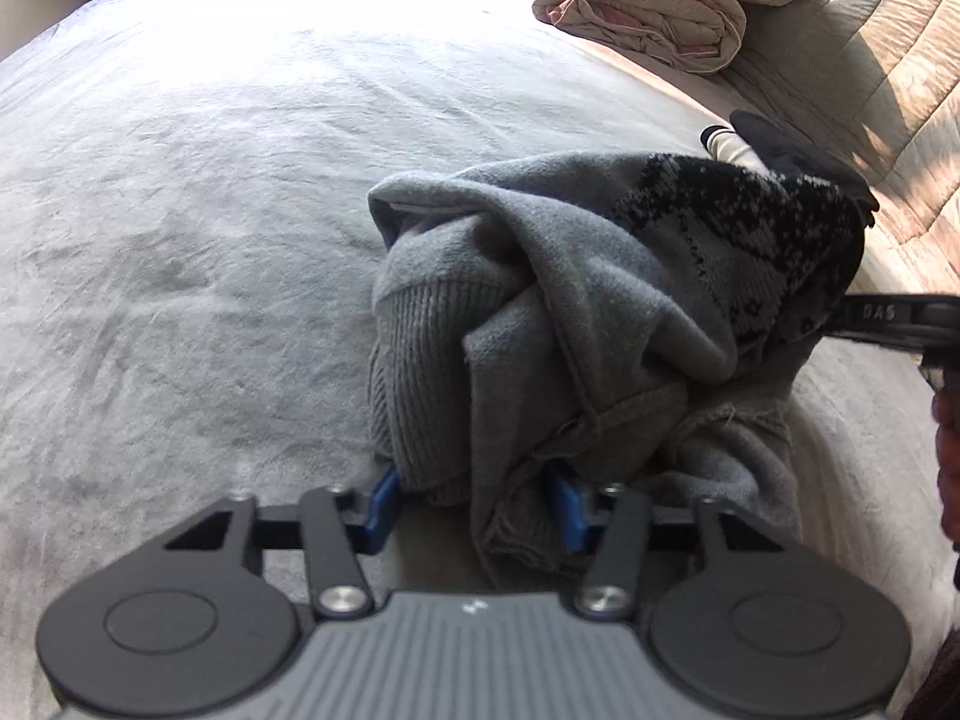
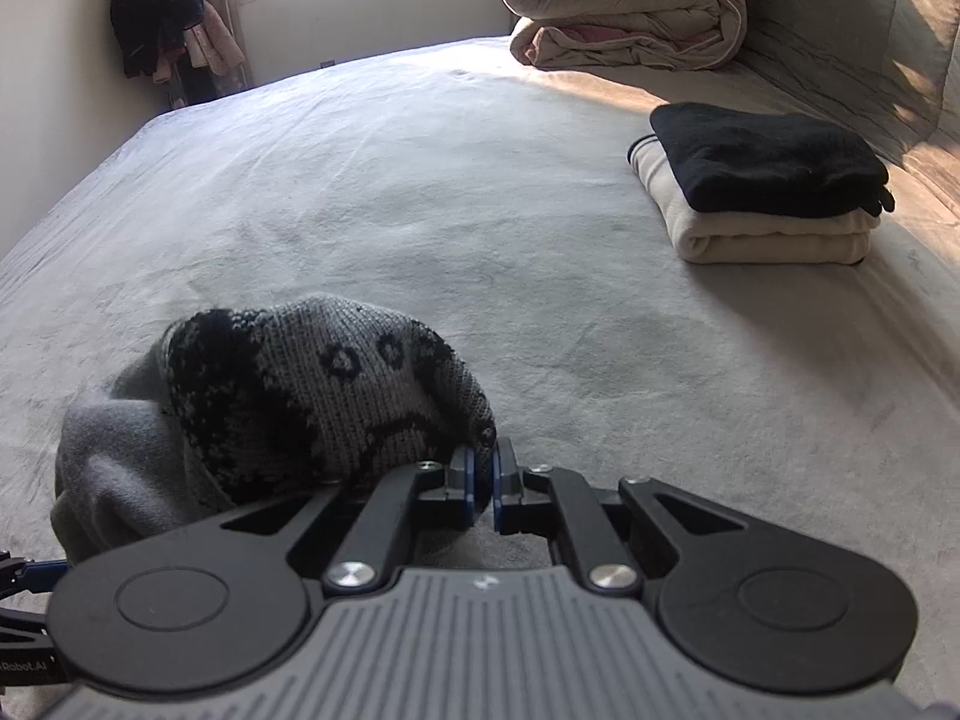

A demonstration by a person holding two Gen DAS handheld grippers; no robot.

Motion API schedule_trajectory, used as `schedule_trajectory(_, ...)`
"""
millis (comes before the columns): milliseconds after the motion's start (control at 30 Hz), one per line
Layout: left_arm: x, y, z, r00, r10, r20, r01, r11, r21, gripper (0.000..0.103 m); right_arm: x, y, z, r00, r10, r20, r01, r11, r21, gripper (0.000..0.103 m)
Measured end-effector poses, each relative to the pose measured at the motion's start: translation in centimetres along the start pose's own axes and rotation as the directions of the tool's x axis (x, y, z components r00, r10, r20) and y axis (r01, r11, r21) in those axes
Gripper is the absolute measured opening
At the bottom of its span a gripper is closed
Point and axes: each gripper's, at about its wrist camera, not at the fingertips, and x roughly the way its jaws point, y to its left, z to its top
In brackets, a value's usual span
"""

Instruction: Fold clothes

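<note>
- Sunlit bedroom: a wide bed (image 2: 372, 192) under a pale grey plush cover fills both views, with a window at the far wall and dark and pink clothes hanging (image 2: 159, 12) in the left corner.
- At the head of the bed a rolled beige and pink duvet (image 2: 624, 6) lies against a quilted headboard (image 2: 852, 42).
- On the right part of the bed sits a tidy stack of folded clothes (image 2: 762, 198): a black piece on top of a cream one.
- The task's piece, a grey sweater (image 1: 576, 324) with a black knitted pattern, is bunched into a loose heap and raised off the cover between the two tools, well apart from the stack.
- The left gripper (image 1: 474, 504) has its blue-padded jaws spread wide, with a ribbed fold of the sweater hanging into the gap between them; whether the pads actually press the cloth I cannot tell.
- The right gripper (image 2: 480, 489) has its jaws drawn almost together, pinching an edge of the patterned knit, which bulges up and to the left of the fingers.
- In the left wrist view the right gripper's black finger reaches in from the right edge and meets the patterned part of the sweater.
- In the right wrist view a bit of the left gripper shows at the lower left edge, under the hanging grey cloth.
</note>
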Motion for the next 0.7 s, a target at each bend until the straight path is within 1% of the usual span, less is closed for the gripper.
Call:
schedule_trajectory(33,0.0,0.3,0.1,1.000,-0.023,-0.003,0.023,0.999,-0.022,0.018,0.4,-0.2,-0.2,1.000,0.004,-0.025,-0.004,1.000,0.010,0.006)
schedule_trajectory(100,-0.1,0.9,0.2,0.999,-0.053,0.001,0.053,0.996,-0.077,0.010,0.7,-0.2,-0.6,0.998,0.023,-0.056,-0.023,1.000,0.011,0.007)
schedule_trajectory(167,-0.5,1.5,0.6,0.997,-0.065,0.033,0.069,0.991,-0.116,0.008,0.8,0.2,-0.9,0.997,0.039,-0.073,-0.039,0.999,-0.005,0.007)
schedule_trajectory(267,-2.1,2.0,1.3,0.991,-0.056,0.123,0.073,0.988,-0.139,0.006,0.6,0.8,-1.2,0.994,0.067,-0.092,-0.069,0.997,-0.023,0.007)
schedule_trajectory(400,-3.7,2.7,2.6,0.969,-0.030,0.245,0.069,0.986,-0.151,0.005,0.3,1.4,-1.6,0.982,0.135,-0.129,-0.139,0.990,-0.019,0.008)
schedule_trajectory(567,-5.2,3.2,4.0,0.935,0.002,0.354,0.057,0.987,-0.154,0.004,-0.1,3.0,-2.4,0.950,0.248,-0.192,-0.256,0.967,-0.019,0.008)
schedule_trajectory(700,-6.1,3.2,4.7,0.902,0.026,0.431,0.036,0.990,-0.135,0.004,-0.3,4.3,-3.0,0.911,0.337,-0.240,-0.348,0.938,-0.004,0.008)
